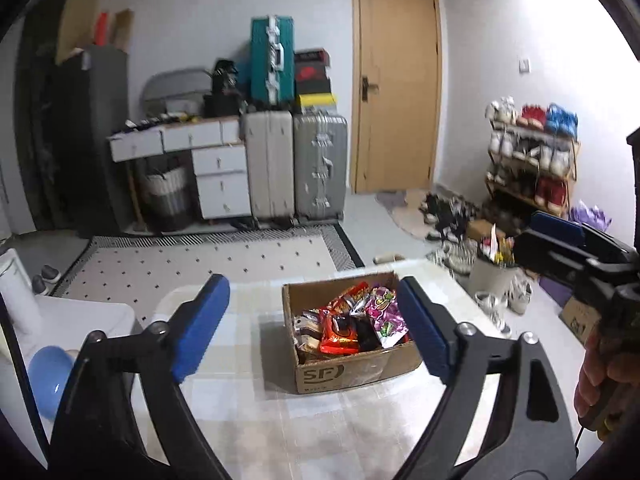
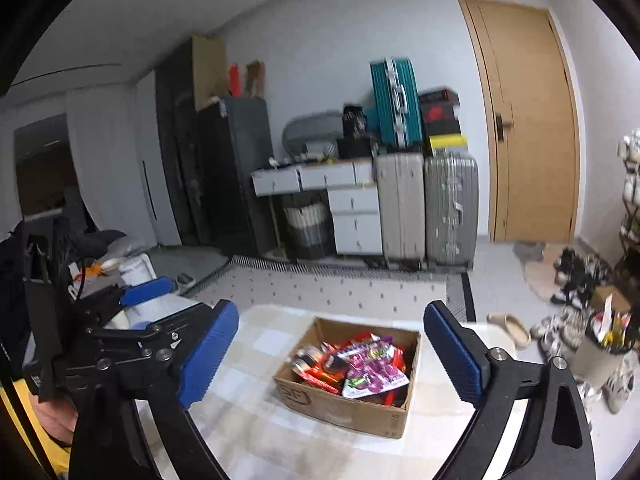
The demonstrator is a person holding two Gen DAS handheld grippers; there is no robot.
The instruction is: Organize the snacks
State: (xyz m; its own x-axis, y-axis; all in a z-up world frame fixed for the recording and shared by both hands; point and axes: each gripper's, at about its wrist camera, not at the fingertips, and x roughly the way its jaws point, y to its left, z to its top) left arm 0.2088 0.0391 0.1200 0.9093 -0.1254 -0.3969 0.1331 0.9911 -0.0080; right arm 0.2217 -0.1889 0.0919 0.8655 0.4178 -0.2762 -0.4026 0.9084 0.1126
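Both tools wide, empty: left tool (image 1: 314, 328), right tool (image 2: 332, 354) above table (image 1: 248, 412). Snacks (image 1: 352, 324) heaped in cardboard box (image 1: 344, 374); best left untouched.

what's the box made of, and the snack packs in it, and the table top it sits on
Box: corrugated cardboard, matte brown, with printed lettering and raw cut edges along the rim. Snack packs: thin plastic or foil film by the look, glossy, crinkled, catching highlights. Table top: seemingly a smooth checked covering in pale beige and white, perhaps vinyl or cloth; what lies under it cannot be told.
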